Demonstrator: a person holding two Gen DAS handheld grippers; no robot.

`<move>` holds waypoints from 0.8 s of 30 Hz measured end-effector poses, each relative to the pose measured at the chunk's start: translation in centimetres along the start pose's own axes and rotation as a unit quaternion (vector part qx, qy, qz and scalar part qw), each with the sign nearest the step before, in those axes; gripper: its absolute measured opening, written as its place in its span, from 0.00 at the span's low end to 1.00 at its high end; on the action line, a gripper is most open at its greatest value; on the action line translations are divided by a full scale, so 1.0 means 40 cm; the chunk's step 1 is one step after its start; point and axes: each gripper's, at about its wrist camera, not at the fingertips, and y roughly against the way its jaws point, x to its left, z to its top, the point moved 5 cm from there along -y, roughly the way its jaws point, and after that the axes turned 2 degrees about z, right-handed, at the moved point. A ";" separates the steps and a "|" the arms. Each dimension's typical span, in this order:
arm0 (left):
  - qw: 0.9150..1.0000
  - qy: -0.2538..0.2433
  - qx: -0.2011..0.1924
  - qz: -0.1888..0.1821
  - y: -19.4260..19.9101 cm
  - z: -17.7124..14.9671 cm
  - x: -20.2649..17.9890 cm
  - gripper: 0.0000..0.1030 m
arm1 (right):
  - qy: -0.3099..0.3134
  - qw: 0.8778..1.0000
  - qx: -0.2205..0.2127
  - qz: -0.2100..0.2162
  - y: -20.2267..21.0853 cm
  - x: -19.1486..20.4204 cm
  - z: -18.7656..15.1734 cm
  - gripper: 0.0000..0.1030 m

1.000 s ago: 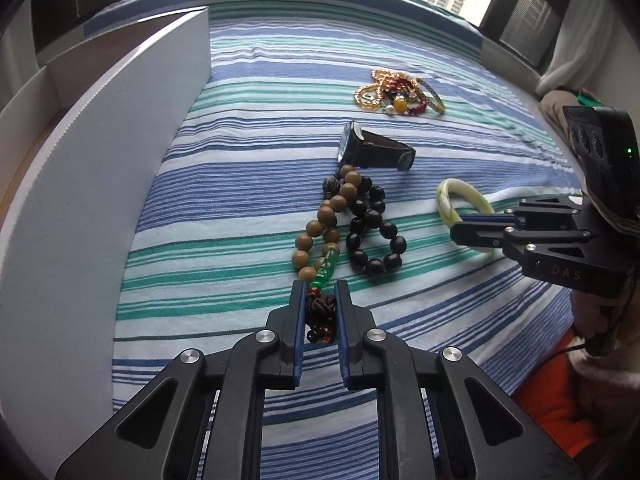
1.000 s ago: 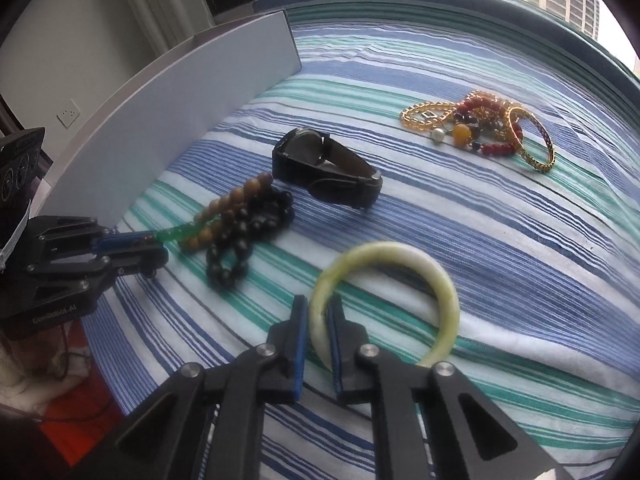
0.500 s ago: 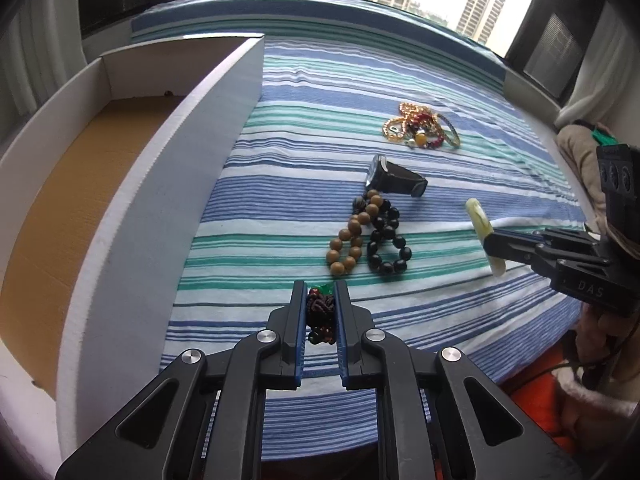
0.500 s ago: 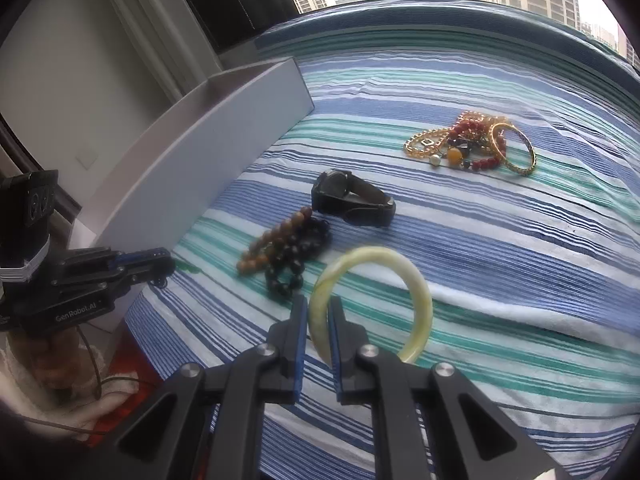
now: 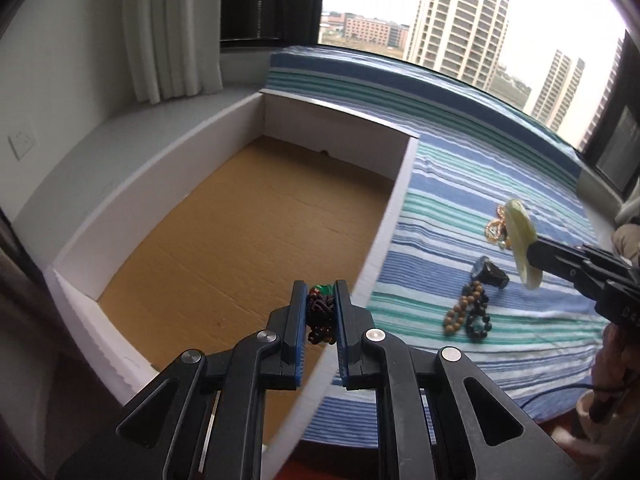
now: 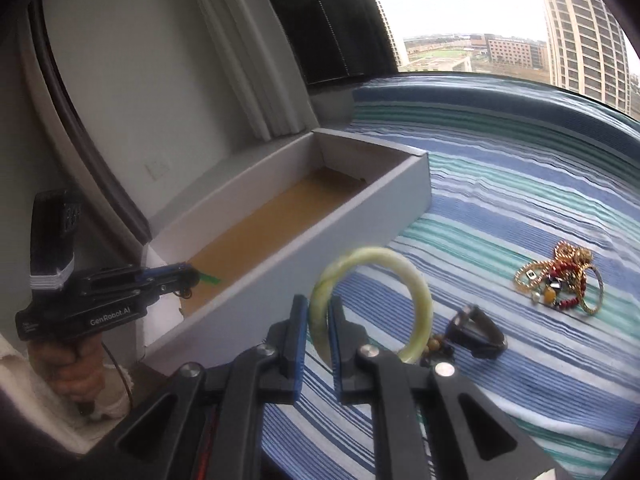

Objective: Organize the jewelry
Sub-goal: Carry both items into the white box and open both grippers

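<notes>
My left gripper is shut on a dark knotted bracelet with a green bead and holds it over the near end of the white cardboard box; it also shows in the right wrist view. My right gripper is shut on a pale green jade bangle, held in the air above the striped cloth, right of the box. The bangle also shows in the left wrist view. The box's brown floor looks bare.
On the cloth lie a black watch, a brown bead bracelet beside a black bead bracelet, and a heap of gold and red jewelry. A curtain and window stand behind.
Both grippers have lifted their pieces off the cloth. The left one swung left to over the box with the knotted bracelet; the right one rose toward the box with the bangle.
</notes>
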 end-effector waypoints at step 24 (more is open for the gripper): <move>0.982 0.115 0.099 0.116 -0.183 -0.060 0.306 0.65 | 0.189 0.970 0.146 0.042 -0.559 0.371 0.081 0.13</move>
